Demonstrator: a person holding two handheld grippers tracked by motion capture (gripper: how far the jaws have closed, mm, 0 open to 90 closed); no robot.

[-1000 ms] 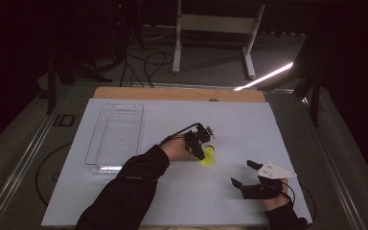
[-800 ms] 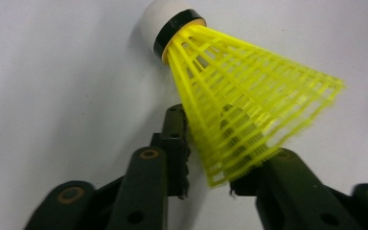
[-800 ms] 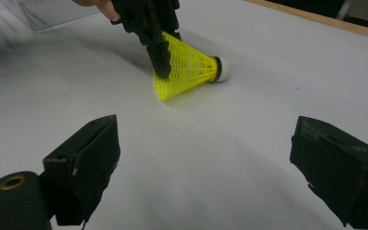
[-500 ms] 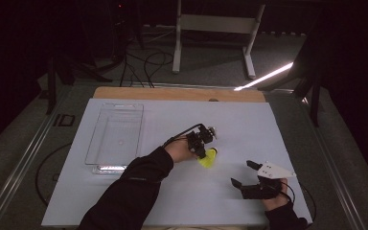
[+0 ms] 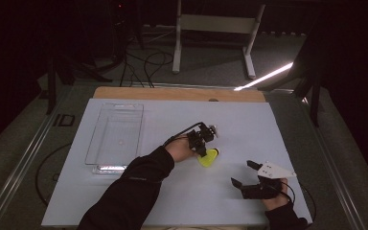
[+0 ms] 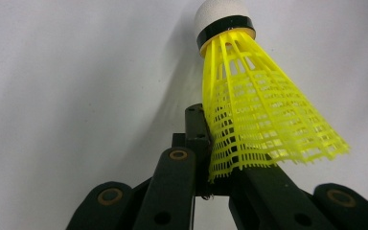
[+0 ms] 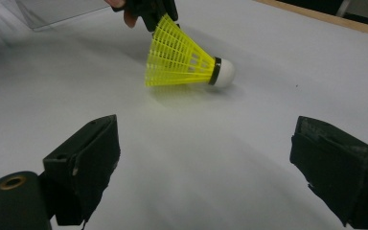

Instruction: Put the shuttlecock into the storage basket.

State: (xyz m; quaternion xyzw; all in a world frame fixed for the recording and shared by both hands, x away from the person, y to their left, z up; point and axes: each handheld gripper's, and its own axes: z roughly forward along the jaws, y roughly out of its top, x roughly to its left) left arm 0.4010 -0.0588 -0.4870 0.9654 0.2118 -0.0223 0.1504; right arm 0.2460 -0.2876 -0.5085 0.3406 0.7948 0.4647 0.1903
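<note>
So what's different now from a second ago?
The left gripper has just been closing its jaws, and now it pinches the rim of the yellow shuttlecock. The shuttlecock lies in the same spot on the white mat. The right gripper waits open as before, and the clear tray hasn't moved.

The person is wearing long dark sleeves [image 5: 134, 184] that are reaching down to the wrists. The left gripper [image 5: 202, 142] is looking small and black, and a thin black cable is looping out from its back. Round brass-coloured screws are showing on its black arms. The right gripper [image 5: 246, 175] is black too, and it is carrying a pale grey three-cornered plate with tiny dots on top. Its jaws are looking like thick black blocks.
</note>
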